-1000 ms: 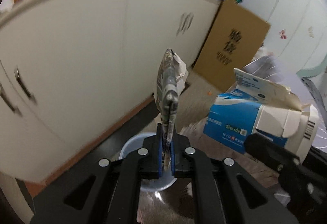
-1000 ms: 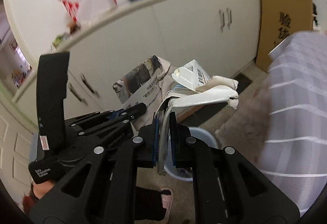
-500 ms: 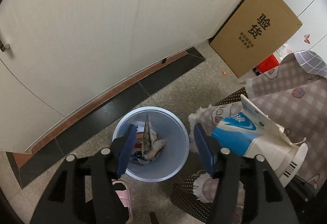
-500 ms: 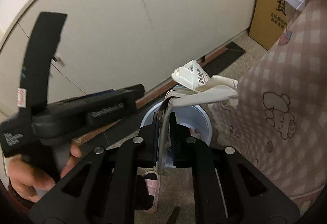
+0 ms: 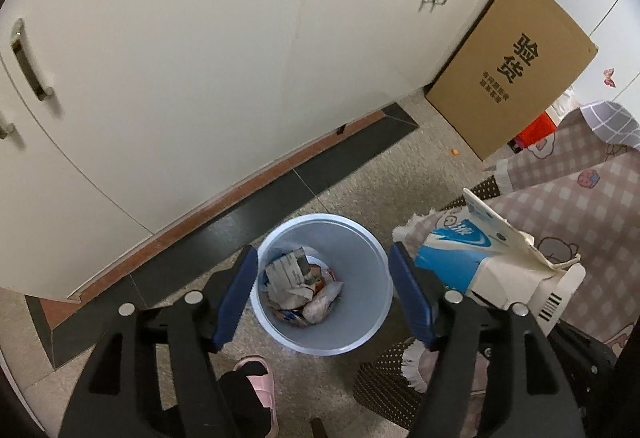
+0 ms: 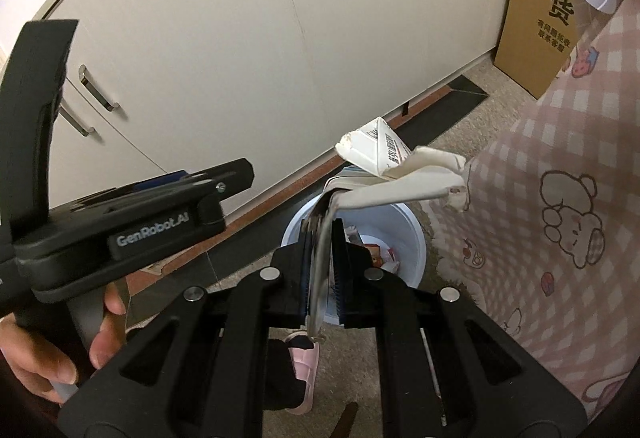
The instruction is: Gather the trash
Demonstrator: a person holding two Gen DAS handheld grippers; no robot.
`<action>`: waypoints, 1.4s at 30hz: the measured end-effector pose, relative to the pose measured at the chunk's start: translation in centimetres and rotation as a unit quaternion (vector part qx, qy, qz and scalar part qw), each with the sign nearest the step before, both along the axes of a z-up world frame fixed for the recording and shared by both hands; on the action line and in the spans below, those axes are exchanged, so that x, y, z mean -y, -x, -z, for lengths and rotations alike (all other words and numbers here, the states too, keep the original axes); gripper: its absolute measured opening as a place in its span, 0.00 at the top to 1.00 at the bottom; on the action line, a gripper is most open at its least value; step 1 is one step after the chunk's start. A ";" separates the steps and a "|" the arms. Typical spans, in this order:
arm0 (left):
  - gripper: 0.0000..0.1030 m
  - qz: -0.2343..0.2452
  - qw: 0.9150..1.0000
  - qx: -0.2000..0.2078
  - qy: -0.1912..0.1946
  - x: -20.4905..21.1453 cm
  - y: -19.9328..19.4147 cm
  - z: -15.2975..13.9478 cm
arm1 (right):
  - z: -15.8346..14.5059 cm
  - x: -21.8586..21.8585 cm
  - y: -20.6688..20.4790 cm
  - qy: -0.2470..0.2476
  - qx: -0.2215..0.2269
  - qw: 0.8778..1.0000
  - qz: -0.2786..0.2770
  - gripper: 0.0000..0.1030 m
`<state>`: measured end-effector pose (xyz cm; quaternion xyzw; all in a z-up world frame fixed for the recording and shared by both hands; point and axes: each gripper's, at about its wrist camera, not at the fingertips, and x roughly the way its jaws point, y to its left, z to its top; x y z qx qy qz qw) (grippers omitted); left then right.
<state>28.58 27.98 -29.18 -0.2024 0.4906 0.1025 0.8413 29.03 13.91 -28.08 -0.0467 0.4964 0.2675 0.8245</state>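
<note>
A light blue trash bin [image 5: 360, 334] stands on the floor by the white cabinets, with crumpled paper and wrappers [image 5: 296, 286] inside. My left gripper [image 5: 324, 290] is open and empty, right above the bin. My right gripper [image 6: 322, 250] is shut on a torn blue and white carton [image 6: 400, 174] and holds it over the bin [image 6: 408, 238]. The carton [image 5: 492, 270] also shows in the left wrist view, just right of the bin. The left gripper's body [image 6: 120, 222] shows at the left of the right wrist view.
White cabinet doors [image 5: 200, 58] run behind the bin. A flat cardboard box [image 5: 516, 70] leans at the right. A pink checked cloth [image 6: 560, 198] hangs close on the right. A pink slipper [image 5: 260, 382] is on the floor before the bin.
My left gripper opened and the crumpled newspaper dropped into the bin. Both grippers tilted down over the bin. The right gripper still holds the carton.
</note>
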 end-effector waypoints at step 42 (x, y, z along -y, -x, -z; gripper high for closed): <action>0.17 0.099 0.934 0.295 -0.173 14.9 20.3 -31.0 | -28.1 18.1 21.4 -0.046 0.299 0.936 0.182 0.14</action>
